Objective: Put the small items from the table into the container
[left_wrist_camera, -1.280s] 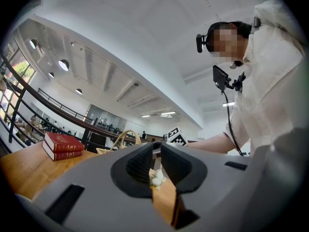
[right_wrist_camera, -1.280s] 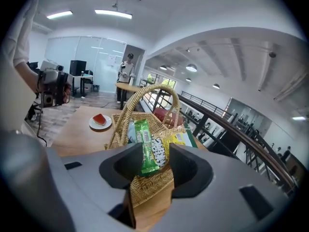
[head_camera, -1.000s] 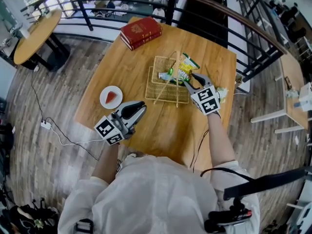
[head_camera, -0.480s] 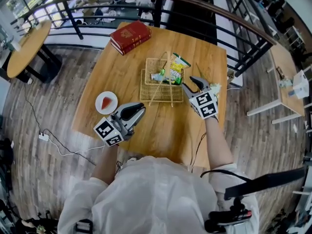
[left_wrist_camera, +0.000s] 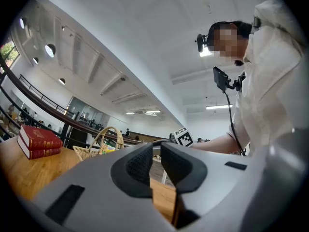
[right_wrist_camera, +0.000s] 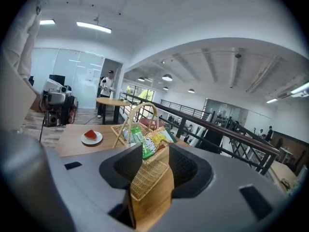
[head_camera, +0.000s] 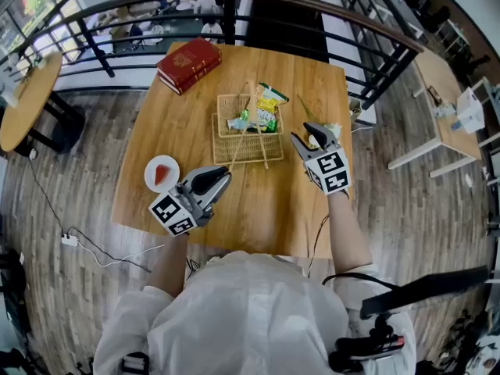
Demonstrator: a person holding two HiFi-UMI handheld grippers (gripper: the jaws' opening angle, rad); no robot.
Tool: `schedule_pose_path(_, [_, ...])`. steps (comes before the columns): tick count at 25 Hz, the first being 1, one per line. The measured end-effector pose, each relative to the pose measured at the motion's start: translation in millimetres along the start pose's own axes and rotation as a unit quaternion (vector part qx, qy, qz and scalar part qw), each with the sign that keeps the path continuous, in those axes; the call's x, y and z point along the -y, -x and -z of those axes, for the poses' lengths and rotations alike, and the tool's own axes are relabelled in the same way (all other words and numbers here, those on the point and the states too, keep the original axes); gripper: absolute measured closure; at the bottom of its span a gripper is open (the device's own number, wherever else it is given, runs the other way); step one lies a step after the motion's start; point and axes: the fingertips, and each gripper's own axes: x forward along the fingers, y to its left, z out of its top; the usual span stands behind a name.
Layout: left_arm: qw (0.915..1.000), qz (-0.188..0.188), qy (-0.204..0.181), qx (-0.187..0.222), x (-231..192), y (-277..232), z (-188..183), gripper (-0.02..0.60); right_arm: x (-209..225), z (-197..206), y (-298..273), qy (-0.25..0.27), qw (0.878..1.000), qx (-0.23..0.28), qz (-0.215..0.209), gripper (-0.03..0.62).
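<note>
1. Packets (head_camera: 262, 114): film snack bags, green and yellow, lying in the basket (head_camera: 234, 148) mid-table. One pale small item (head_camera: 333, 129), kind unclear, sits near the right edge of the table (head_camera: 266, 209), just beside the right gripper (head_camera: 310, 137).
2. Handling, judged: light, crinkly, slick film; contents likely to crush. Best pinched gently at a flat sealed edge.
3. Basket: stiff woven wicker, rectangular, open weave, hoop handle upright.
4. Right gripper: jaws wide apart, nothing between them; the basket's corner shows beyond them.
5. Left gripper (head_camera: 219, 180): jaws drawn together, empty, over bare wood near the plate (head_camera: 162, 174) bearing a red slice.
</note>
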Motion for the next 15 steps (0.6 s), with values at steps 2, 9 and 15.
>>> schedule_pose_path(2, [1.0000,0.008,0.002,-0.002,1,-3,1,0.546,-1,-1,9,-0.012,1.000,0.012,0.003,0.425])
schedule_pose_path(9, [0.9993,0.037,0.005,-0.009,3,-8,4,0.546,-2,7,40,-0.052,0.998,0.037,0.021,0.425])
schedule_pose_path(15, [0.9982,0.056,0.008,-0.018,8,-6,6,0.546,-17,5,71,-0.082,0.993,0.081,0.026,0.425])
